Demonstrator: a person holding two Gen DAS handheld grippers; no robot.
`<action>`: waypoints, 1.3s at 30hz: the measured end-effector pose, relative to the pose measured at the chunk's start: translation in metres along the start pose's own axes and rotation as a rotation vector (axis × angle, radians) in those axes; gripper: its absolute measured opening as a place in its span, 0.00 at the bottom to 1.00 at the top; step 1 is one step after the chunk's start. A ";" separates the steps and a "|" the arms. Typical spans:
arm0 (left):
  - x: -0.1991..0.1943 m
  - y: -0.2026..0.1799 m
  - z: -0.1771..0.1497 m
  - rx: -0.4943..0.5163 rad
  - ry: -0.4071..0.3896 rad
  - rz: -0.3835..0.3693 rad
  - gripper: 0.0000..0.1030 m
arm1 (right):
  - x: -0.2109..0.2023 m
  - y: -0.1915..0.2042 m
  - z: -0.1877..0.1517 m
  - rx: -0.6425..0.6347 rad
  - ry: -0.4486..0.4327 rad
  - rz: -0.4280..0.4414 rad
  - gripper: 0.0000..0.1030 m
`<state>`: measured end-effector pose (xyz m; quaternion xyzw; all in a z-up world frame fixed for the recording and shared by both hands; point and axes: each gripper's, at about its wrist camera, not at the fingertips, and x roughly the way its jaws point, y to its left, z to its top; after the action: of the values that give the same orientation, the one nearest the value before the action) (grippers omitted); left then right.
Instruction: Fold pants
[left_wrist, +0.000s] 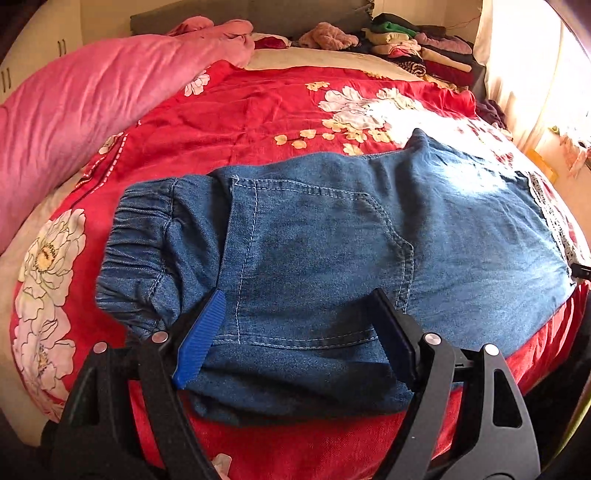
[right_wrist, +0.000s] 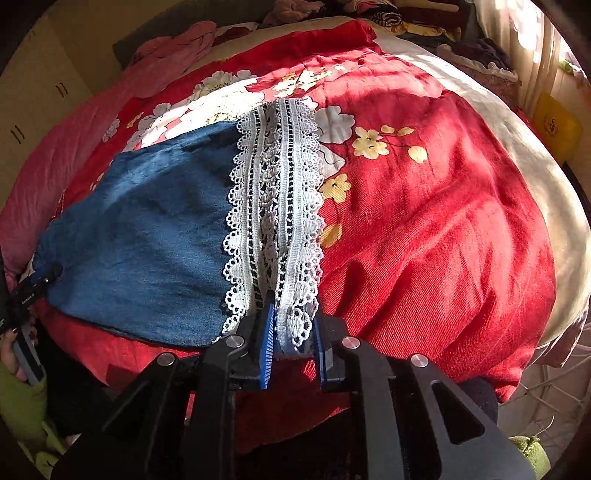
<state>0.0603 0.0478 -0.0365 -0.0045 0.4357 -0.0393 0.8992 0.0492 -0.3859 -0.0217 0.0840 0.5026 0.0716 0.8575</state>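
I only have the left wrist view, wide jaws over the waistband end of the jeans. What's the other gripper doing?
Observer: The right gripper has its pads on the white lace hem at the near edge, on the jeans' far end from you.
Operator: Is the hem lifted?
Observer: Mostly no; it lies flat on the red bedspread.
Operator: Anything beyond that hem?
Observer: Only bare bedspread, with cream bedding past it.
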 end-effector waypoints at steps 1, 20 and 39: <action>-0.001 0.000 0.000 -0.003 -0.002 -0.006 0.70 | -0.004 0.000 0.000 0.002 -0.009 0.000 0.28; -0.022 -0.058 0.051 0.077 -0.093 -0.093 0.86 | -0.004 0.108 0.063 -0.298 -0.199 0.043 0.66; 0.064 -0.029 0.066 -0.006 0.034 -0.015 0.86 | 0.090 0.088 0.095 -0.235 -0.058 -0.101 0.72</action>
<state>0.1500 0.0126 -0.0444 -0.0098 0.4512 -0.0448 0.8913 0.1726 -0.2882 -0.0334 -0.0403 0.4693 0.0844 0.8781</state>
